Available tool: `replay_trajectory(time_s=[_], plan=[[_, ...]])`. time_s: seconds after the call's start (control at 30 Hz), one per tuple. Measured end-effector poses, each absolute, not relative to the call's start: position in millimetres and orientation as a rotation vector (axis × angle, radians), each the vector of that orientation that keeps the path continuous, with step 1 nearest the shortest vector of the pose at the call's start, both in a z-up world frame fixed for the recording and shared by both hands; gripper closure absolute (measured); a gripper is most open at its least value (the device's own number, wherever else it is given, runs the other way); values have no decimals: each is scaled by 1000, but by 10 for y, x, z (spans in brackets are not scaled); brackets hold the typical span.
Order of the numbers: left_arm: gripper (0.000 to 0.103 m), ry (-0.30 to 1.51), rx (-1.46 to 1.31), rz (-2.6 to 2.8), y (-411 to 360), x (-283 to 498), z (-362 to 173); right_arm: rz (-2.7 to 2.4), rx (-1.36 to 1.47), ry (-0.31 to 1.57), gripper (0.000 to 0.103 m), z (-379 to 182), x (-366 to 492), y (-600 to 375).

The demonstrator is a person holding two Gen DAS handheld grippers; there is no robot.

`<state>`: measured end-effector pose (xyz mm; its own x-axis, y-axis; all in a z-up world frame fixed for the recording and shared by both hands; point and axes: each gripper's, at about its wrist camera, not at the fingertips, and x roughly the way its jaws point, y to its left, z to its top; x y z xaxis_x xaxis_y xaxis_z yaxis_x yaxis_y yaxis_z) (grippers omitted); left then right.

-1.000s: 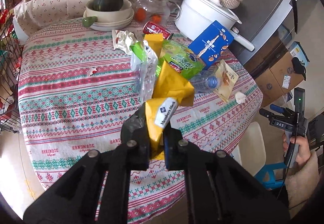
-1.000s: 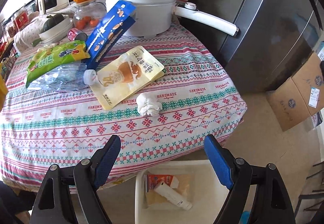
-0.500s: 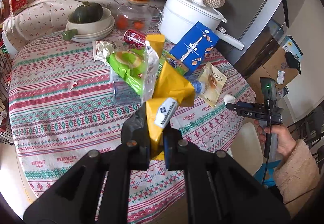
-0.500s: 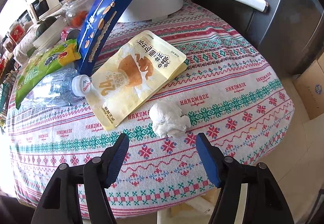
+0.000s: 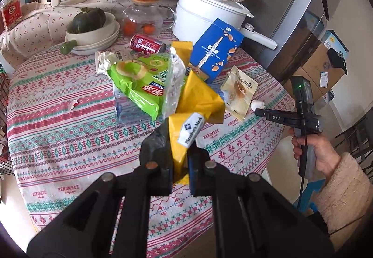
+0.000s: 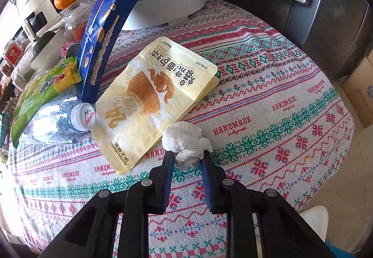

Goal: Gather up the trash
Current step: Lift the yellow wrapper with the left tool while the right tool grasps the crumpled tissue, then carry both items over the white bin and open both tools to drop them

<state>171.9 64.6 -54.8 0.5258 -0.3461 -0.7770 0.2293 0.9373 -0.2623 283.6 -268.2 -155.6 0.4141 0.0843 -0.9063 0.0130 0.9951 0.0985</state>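
My left gripper is shut on a crumpled yellow wrapper with a white label, held above the patterned tablecloth; a clear plastic bag rises with it. My right gripper is closing on a white crumpled tissue near the table's right edge, and its blue pads pinch the wad's lower part. Beside the tissue lie a pale yellow snack pouch, a crushed water bottle, a green snack bag and a blue box. The left wrist view shows the tissue under the hand-held right gripper.
A white pot with a long handle, a red can, a glass jar, stacked bowls holding a squash, and a foil wrapper stand farther back. A grey fridge and cardboard boxes are beyond the table's right edge.
My right gripper came down over the table edge to the tissue and narrowed its jaws around it. My left gripper drifted sideways, still holding the yellow wrapper.
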Motion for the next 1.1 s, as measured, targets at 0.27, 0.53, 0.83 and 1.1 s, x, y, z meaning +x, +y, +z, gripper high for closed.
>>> replay_trajectory(time_s=[0.27,0.53,0.83,1.1], plan=[[93,924,-130,-363,582,1662,-470,80,129,1075,83,-1207,2612,-2748],[93,891,-91,-438,231,1507,-396,112,188,993,83,-673,2088,-2875],[93,882,20,-609,-614,1122,-424,59,204,959,83,-389,1305,-3157],[93,934,156,-740,-1476,780,-703,-38,244,963,83,-434,662,-3683]])
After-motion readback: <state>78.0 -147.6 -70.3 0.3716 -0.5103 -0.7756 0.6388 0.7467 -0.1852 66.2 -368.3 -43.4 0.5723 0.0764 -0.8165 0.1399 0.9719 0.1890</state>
